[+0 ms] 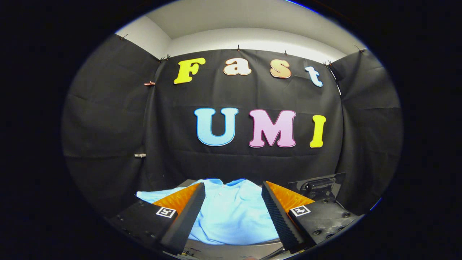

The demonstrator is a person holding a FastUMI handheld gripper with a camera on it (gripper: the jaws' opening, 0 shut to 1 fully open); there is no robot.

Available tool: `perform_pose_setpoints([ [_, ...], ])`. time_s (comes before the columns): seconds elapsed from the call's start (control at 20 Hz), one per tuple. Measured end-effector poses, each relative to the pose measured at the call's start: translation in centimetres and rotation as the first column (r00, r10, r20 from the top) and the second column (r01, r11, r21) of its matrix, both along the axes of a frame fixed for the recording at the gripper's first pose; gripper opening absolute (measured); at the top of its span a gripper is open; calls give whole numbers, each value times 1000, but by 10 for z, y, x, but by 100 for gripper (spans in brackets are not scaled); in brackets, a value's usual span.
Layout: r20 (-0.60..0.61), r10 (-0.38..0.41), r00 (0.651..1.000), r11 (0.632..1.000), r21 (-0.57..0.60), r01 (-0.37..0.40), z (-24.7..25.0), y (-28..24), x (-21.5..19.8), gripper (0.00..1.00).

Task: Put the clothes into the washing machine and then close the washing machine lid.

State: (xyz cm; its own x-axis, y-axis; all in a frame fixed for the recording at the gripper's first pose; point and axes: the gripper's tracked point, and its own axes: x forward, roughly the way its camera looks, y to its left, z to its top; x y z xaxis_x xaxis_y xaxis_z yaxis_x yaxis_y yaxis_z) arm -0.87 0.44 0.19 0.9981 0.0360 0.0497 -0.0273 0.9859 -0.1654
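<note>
The gripper (232, 213) is seen with its two fingers (187, 213) spread wide apart, nothing being held between them. Just ahead of and between the fingers, a light blue polo shirt (231, 213) is laid flat on a grey surface (231, 249), its collar turned away towards the far side and one sleeve stretched out beyond the left finger. Beyond the right finger, a dark object with a raised panel (319, 186) is seen; what it is cannot be told. Behind everything, black cloth (252, 94) is hung as the booth's wall.
</note>
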Motion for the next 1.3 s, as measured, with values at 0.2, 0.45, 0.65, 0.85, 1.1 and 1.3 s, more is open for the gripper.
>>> perform_pose_setpoints([
  [0.2,4,-6,1000,1000,7,6,3,-5,-2,98],
  [0.45,-19,-20,1000,1000,11,20,-5,-11,3,98],
  [0.65,-37,38,999,999,-20,-39,-7,0,12,98],
  [0.85,-110,87,990,995,-31,-91,-21,10,27,98],
  [1.1,-200,102,974,989,-86,-121,-34,17,49,98],
  [1.3,-368,84,926,984,-117,-135,-69,20,77,98],
])
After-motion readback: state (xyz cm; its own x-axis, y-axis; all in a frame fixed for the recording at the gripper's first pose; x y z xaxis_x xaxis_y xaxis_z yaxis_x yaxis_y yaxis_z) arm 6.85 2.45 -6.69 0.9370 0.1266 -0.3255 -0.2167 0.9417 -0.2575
